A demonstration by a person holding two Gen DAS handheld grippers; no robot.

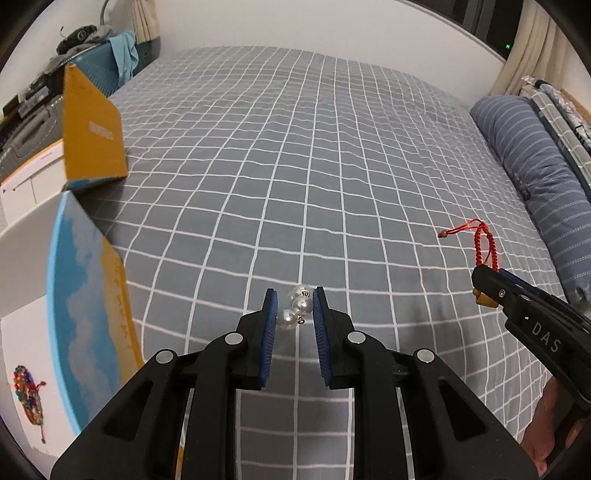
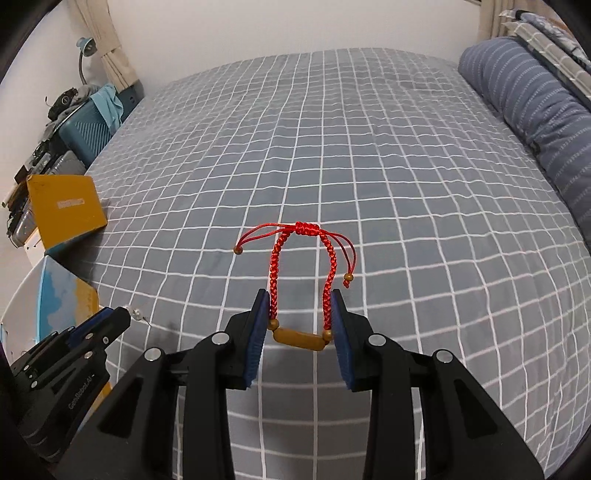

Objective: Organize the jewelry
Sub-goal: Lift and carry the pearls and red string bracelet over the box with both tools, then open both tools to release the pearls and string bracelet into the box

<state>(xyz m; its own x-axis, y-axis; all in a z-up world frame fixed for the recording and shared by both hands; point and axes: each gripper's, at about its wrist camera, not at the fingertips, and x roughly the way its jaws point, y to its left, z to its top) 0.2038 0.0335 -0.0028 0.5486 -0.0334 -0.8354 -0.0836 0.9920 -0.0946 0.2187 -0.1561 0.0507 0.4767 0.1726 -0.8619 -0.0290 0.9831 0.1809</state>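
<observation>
Pearls [image 1: 297, 308] are pinched lightly by the left tool [image 1: 295, 308]; a red bracelet [image 2: 303, 280] is clamped in the right tool [image 2: 298, 325], both above the bed [image 1: 332, 166]. Grips should be kept until the box [image 1: 22, 369] is reached.

Grey checked bed [image 2: 369, 166], striped blue bolster [image 2: 535, 110], white wall [image 2: 258, 26], possibly curtains [image 1: 524, 48]

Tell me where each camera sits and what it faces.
Left wrist: rides the left tongs, facing along the grey checked bedsheet; a white pearl piece lies between its fingers.
Right wrist: rides the right tongs, facing the same way; its fingers flank a red braided bracelet.
Shared: sheet, yellow box lid, each other's tongs.
</observation>
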